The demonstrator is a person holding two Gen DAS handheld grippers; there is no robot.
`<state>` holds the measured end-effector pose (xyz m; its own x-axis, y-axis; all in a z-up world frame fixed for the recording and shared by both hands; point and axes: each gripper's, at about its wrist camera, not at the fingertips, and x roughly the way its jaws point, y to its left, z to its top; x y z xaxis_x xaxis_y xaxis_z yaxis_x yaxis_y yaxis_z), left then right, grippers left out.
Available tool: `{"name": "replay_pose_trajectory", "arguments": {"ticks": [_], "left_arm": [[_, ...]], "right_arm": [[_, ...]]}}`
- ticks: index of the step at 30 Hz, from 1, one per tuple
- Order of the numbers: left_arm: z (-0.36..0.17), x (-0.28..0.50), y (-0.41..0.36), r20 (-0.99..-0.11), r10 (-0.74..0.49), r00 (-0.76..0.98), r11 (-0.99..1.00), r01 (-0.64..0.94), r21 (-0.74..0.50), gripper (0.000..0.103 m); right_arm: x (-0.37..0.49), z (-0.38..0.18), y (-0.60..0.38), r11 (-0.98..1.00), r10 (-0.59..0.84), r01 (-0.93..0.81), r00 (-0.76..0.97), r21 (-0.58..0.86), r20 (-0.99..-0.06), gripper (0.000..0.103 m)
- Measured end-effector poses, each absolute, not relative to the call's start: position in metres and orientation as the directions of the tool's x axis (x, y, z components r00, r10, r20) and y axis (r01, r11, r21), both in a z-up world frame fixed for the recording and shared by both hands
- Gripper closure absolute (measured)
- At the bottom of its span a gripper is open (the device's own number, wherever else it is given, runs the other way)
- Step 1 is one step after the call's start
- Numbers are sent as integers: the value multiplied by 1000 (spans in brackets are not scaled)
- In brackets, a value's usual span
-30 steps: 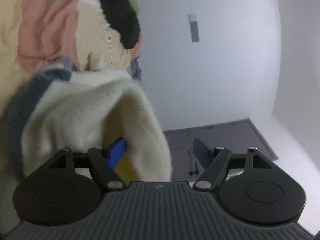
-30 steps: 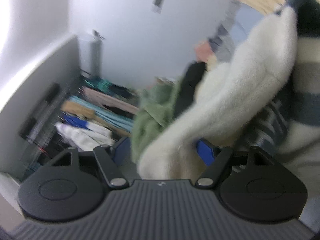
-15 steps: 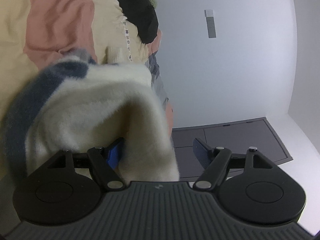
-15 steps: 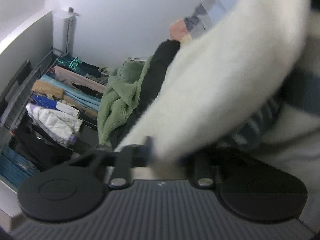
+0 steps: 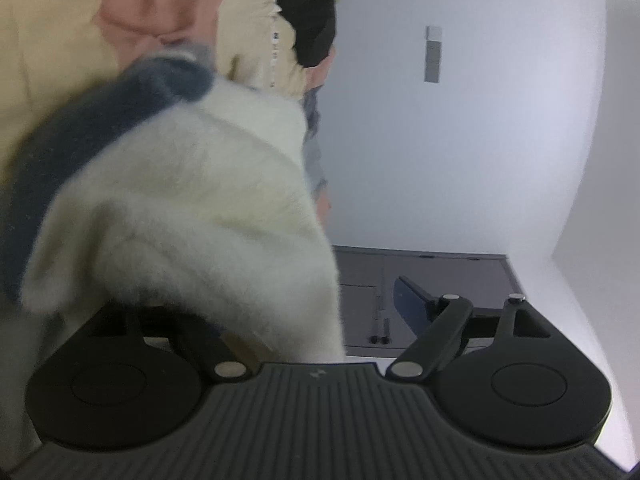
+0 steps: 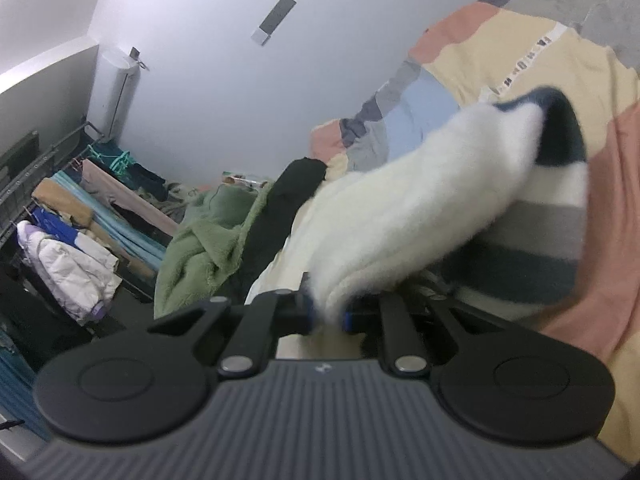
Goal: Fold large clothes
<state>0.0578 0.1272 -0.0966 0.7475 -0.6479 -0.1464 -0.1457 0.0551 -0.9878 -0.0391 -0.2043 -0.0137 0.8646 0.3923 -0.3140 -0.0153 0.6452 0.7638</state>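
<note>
right wrist view shows the right gripper (image 6: 328, 316), jaws just closed, pinching the fluffy cream sweater (image 6: 420, 216) above the patchwork bed (image 6: 560, 68), while the left gripper (image 5: 316, 304) gapes wider, cloth loose between, folding barely begun

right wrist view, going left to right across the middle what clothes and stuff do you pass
white puffy jacket → green fleece → black garment → fuzzy cream sweater → its grey and navy stripes → pink patch of the bedspread
</note>
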Motion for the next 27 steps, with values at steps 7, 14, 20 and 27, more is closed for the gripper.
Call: {"name": "replay_pose_trajectory", "arguments": {"ticks": [7,14,20,27], "left_arm": [[-106,62,122,-205,-643,738,93,-191,-977,19],[-84,60,123,-165,-651,741,165,-74,-984,67],[-36,48,120,-76,-649,757,267,133,-955,84],[48,12,111,31,-684,729,385,397,-833,85]], "right_arm": [[-34,-16,-201,646,406,-16,854,763,-325,87],[-33,-13,-207,660,391,-31,867,751,-308,87],[-52,17,-214,685,378,-138,906,715,-188,87],[-88,77,-222,738,371,-260,927,622,-54,87]]}}
